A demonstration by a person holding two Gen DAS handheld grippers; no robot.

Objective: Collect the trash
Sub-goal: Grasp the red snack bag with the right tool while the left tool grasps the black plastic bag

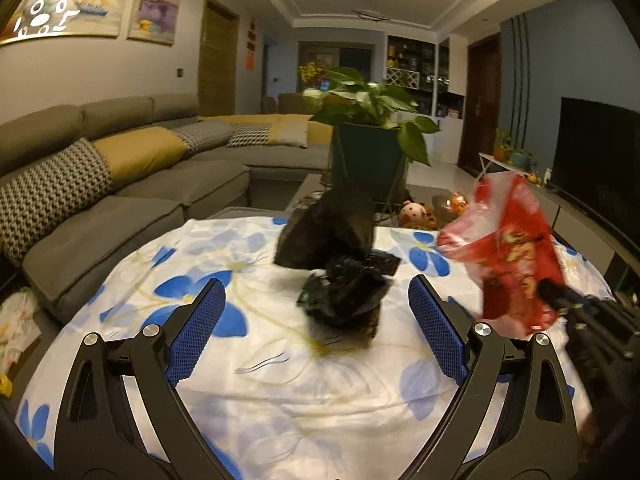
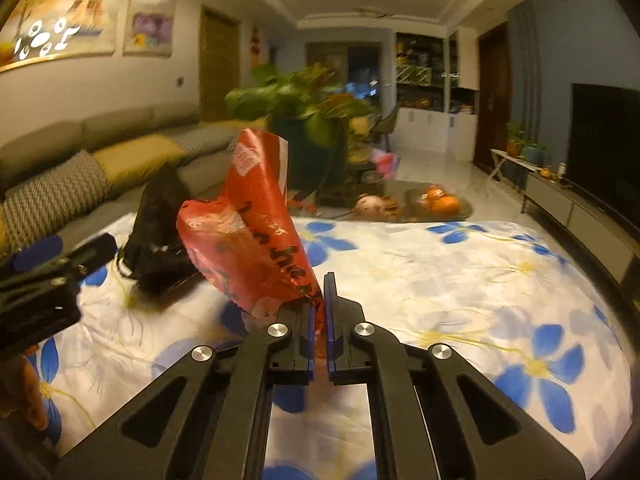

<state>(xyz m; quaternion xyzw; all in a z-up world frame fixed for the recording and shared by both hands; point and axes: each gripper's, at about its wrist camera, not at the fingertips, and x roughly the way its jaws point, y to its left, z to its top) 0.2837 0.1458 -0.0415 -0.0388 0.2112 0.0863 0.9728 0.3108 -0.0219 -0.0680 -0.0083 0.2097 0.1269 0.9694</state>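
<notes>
The crinkled red plastic snack wrapper (image 2: 256,236) is pinched in the closed right tool (image 2: 319,300), lifted above the blue-flowered white cloth on the tabletop (image 2: 460,280). The left view shows the left tool (image 1: 316,320) spread wide and empty, facing the crumpled black plastic bag (image 1: 340,264) mid-cloth. The right view shows bare cloth toward the right edge.

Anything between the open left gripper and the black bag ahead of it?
Nothing: the left wrist view shows only bare flowered cloth between the left gripper and the black bag.
</notes>
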